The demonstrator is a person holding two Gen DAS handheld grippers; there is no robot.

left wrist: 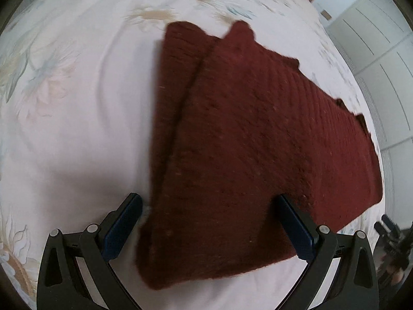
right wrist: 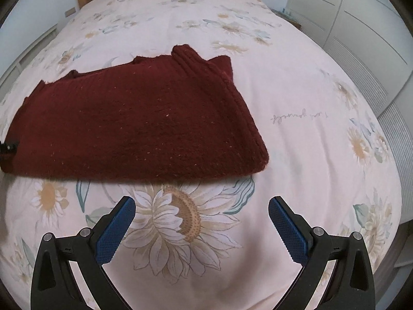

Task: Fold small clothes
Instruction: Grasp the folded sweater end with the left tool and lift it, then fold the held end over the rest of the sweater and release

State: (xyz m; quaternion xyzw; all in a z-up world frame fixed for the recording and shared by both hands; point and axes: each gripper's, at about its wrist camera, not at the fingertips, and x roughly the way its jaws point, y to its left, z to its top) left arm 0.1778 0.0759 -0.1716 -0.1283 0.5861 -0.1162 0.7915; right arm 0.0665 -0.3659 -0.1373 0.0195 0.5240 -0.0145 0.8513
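Sweater, maroon, lies folded at least once on the bed, maybe one more fold left; my left tool spread over its corner, right tool spread, empty.

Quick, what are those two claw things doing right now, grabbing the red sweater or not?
Left gripper: open, fingers either side of the red sweater's near end, not clamped.
Right gripper: open, holding nothing, over the floral bedspread.
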